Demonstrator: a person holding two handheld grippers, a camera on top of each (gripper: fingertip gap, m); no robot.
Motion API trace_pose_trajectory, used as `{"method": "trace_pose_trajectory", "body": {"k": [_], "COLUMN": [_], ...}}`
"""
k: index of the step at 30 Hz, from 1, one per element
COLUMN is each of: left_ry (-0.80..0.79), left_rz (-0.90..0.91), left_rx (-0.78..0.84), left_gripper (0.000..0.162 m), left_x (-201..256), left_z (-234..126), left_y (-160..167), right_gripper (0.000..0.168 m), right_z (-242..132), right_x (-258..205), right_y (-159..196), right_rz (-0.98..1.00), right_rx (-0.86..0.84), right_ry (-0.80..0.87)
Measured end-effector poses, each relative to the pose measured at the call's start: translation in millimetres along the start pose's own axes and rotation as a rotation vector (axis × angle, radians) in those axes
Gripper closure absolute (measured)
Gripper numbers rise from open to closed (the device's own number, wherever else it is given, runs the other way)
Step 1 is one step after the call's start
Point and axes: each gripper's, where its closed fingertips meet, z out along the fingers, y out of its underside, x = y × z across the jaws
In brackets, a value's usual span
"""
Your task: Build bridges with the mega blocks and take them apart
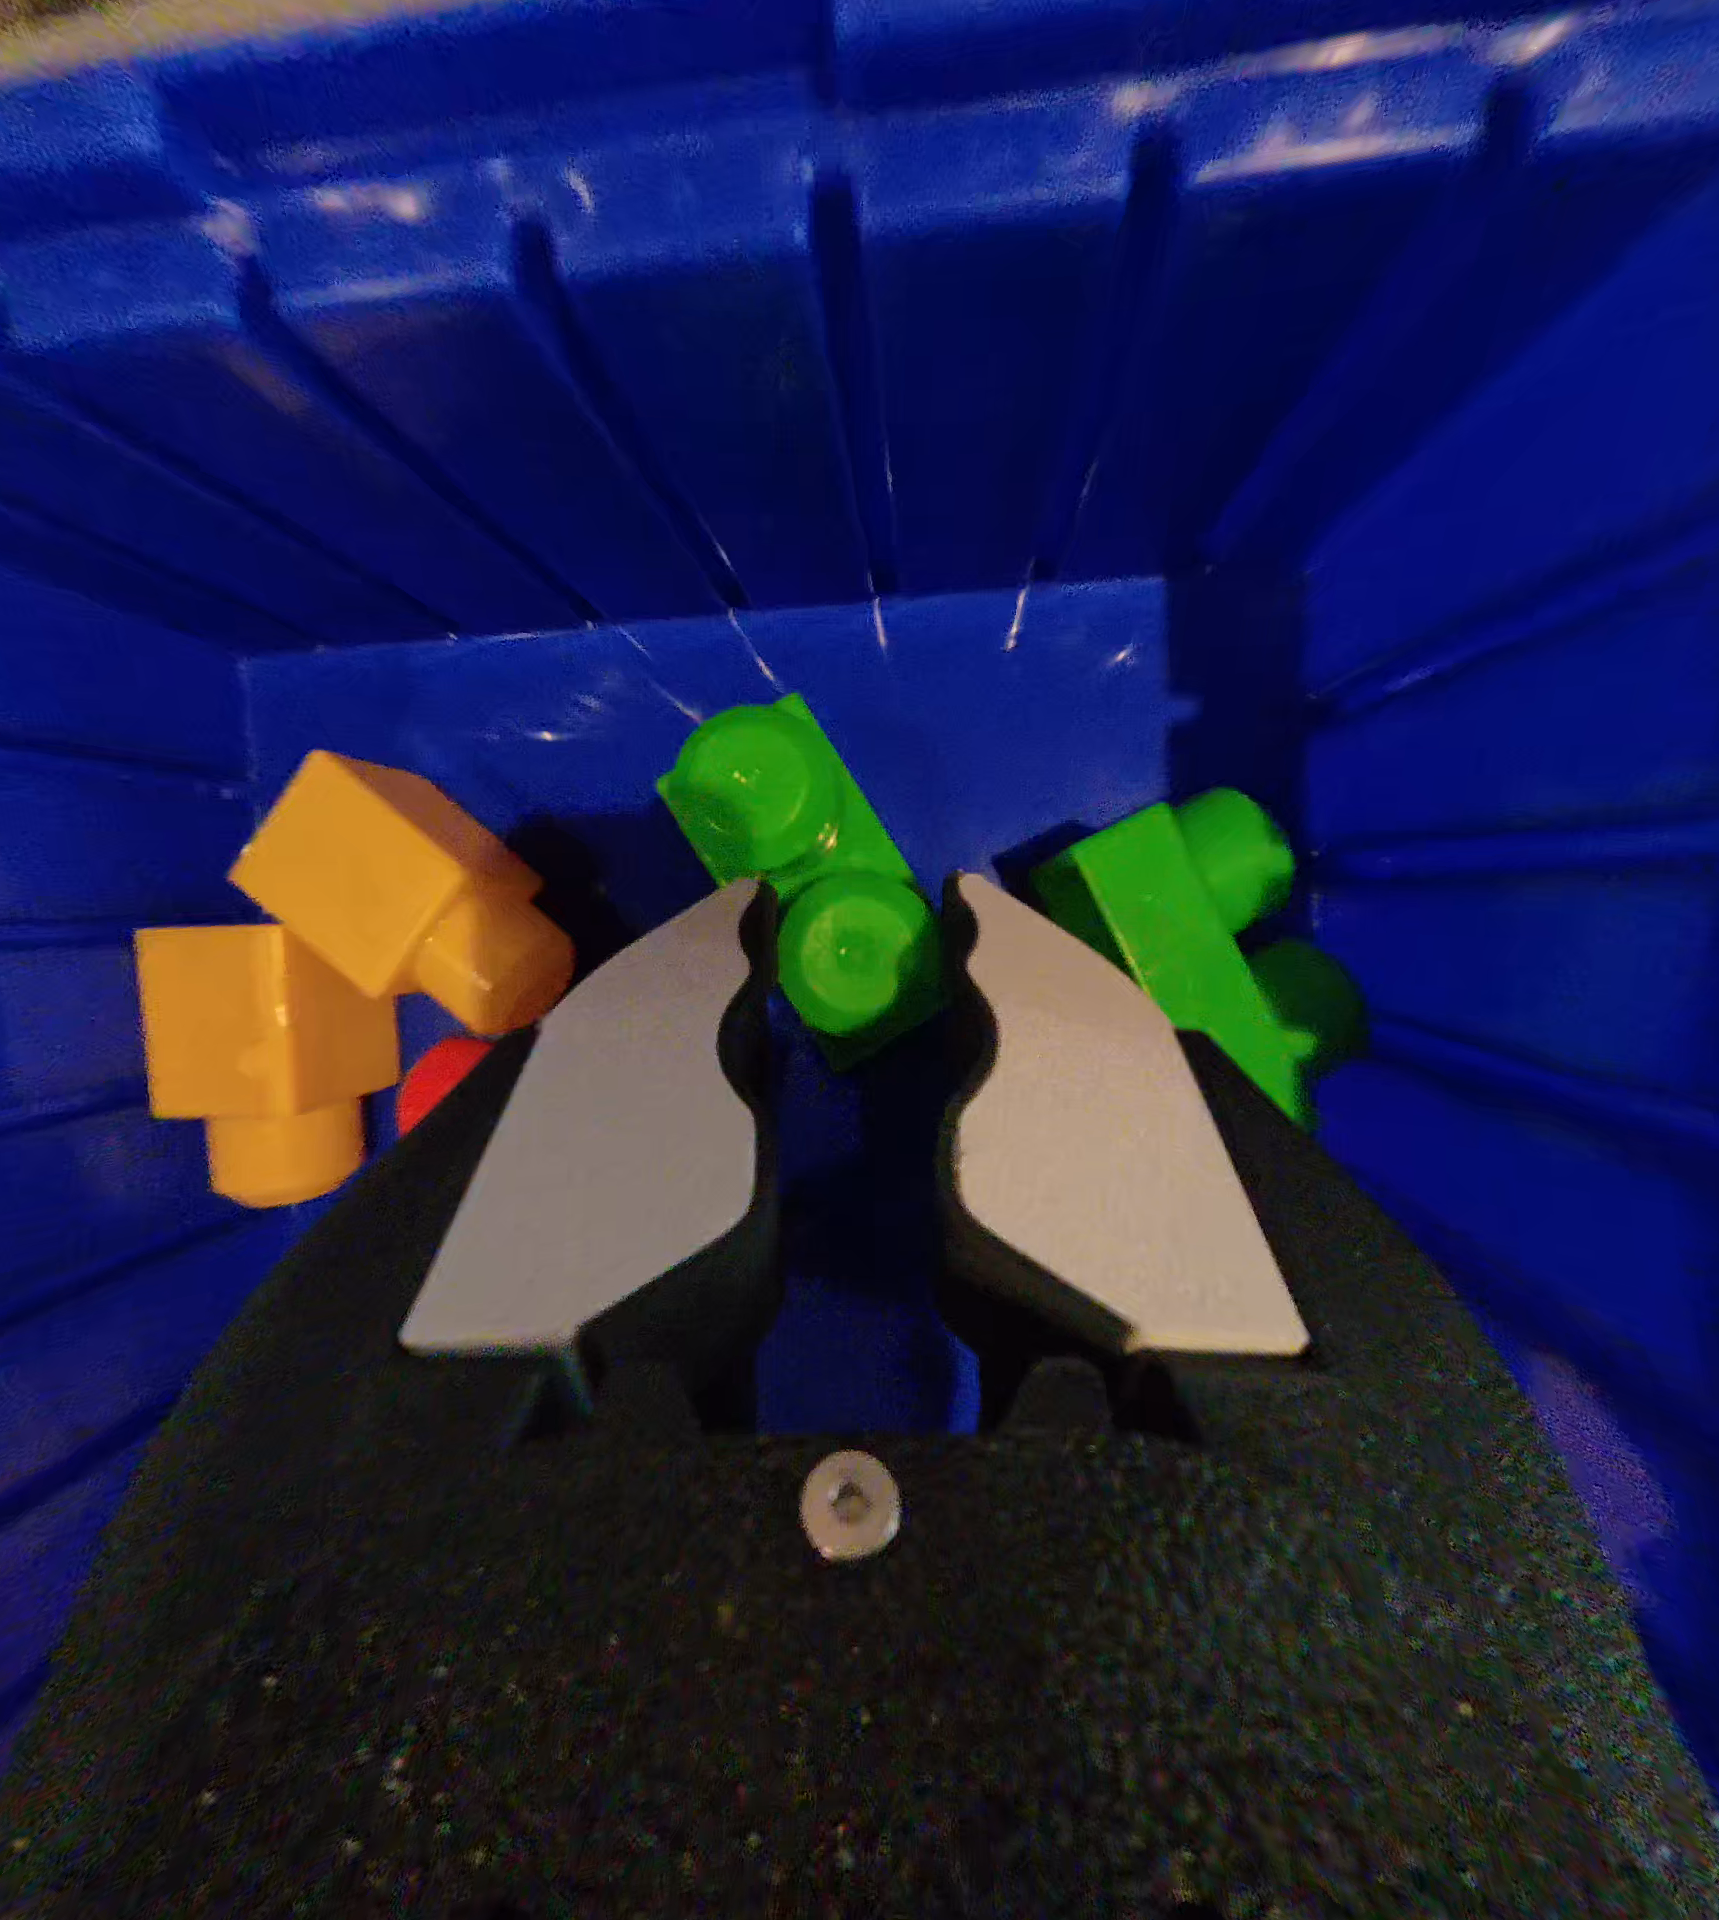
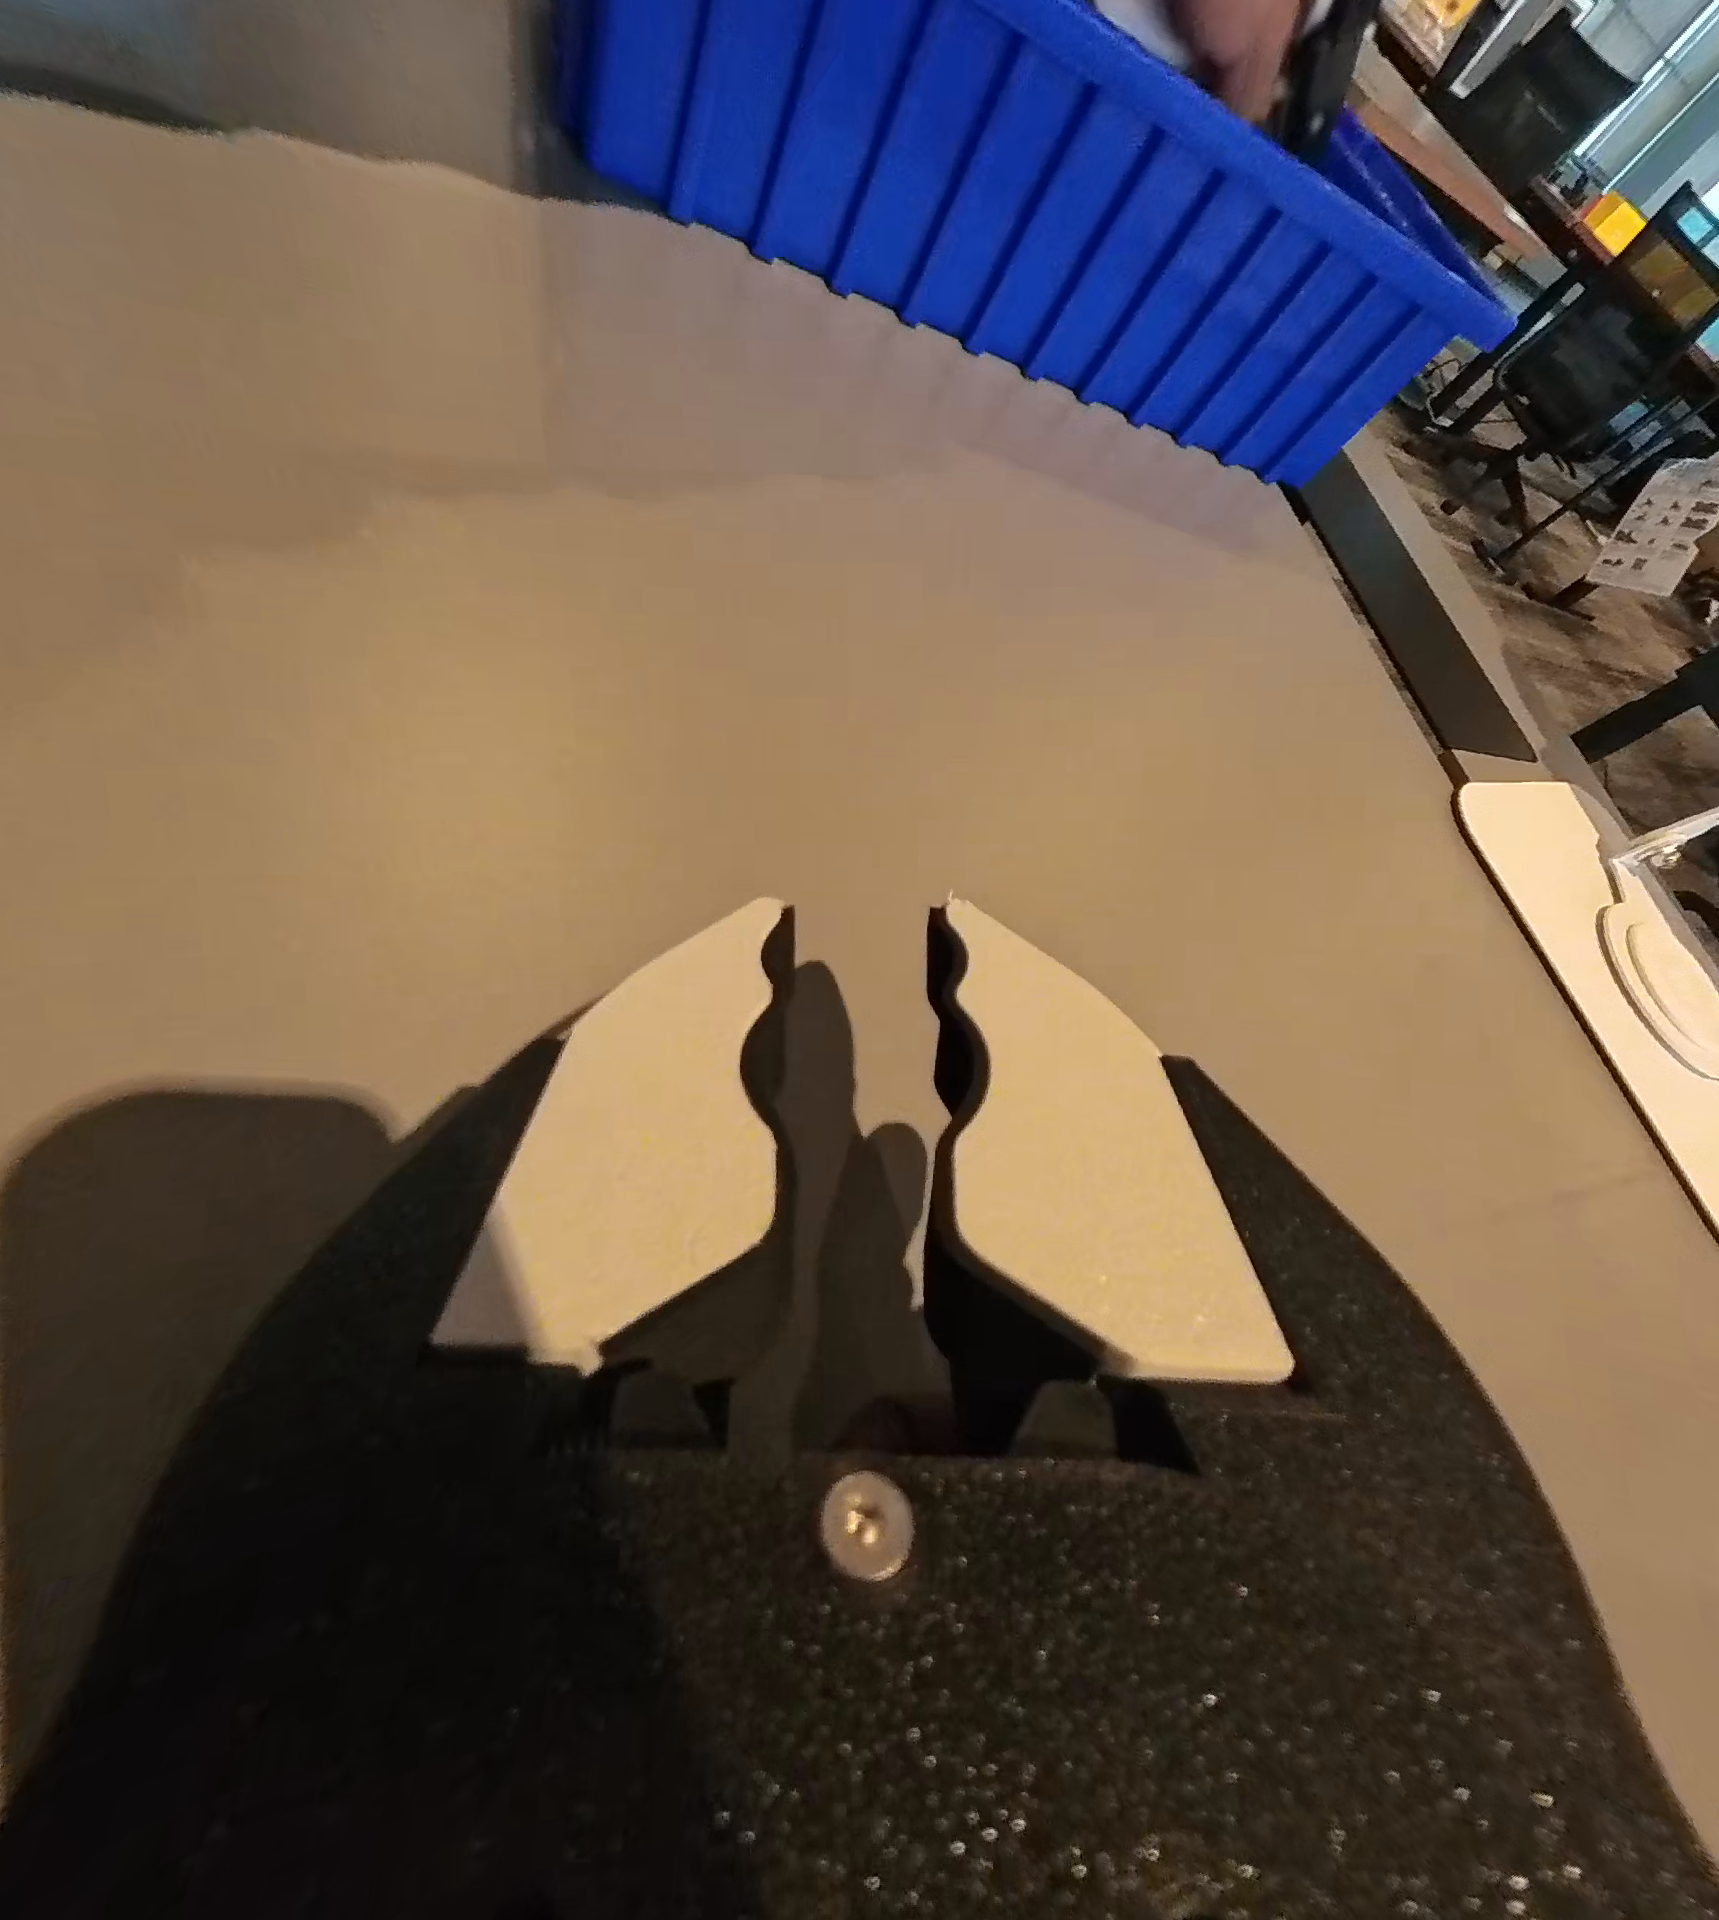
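While inside the blue bin (image 1: 938, 312), our left gripper (image 1: 855, 894) gapes around a green block (image 1: 813, 873) | right gripper (image 2: 860, 914) open, empty, over bench (image 2: 419, 623).

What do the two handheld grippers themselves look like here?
Both look alike: the left gripper and right gripper each have a speckled black textured body, one silver screw at its centre, and two pale grey fingers with wavy black inner edges. No cables or sleeves show.

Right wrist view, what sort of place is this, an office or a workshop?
Probably an office or lab workspace: a plain grey table carrying a blue ribbed bin, with black office chairs and more desks beyond its edge.
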Motion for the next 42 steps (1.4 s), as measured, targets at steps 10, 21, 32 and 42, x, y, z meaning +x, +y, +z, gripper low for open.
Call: {"method": "trace_pose_trajectory", "body": {"k": [10,21,32,42], "left_ry": [0.530,0.891,0.638,0.037], "left_rz": [0.655,1.240,0.959,0.309], "left_rx": [0.445,0.191,0.474,0.340], "left_gripper": [0.133,0.133,0.082,0.109], "left_x": [250,416,342,17], "left_z": [-176,-118,-176,-180], "left_y": [-2,140,98,63], "right_gripper": [0.143,0.143,0.143,0.143], "right_z": [-8,-49,-41,-39], "right_x": [18,87,82,84], "right_y": [-6,-9,-3,-3], "right_rz": [0.167,0.488,0.503,0.524], "right_rx": [0.080,0.362,0.326,0.324], "right_ry": [-0.003,0.148,0.113,0.105]}}
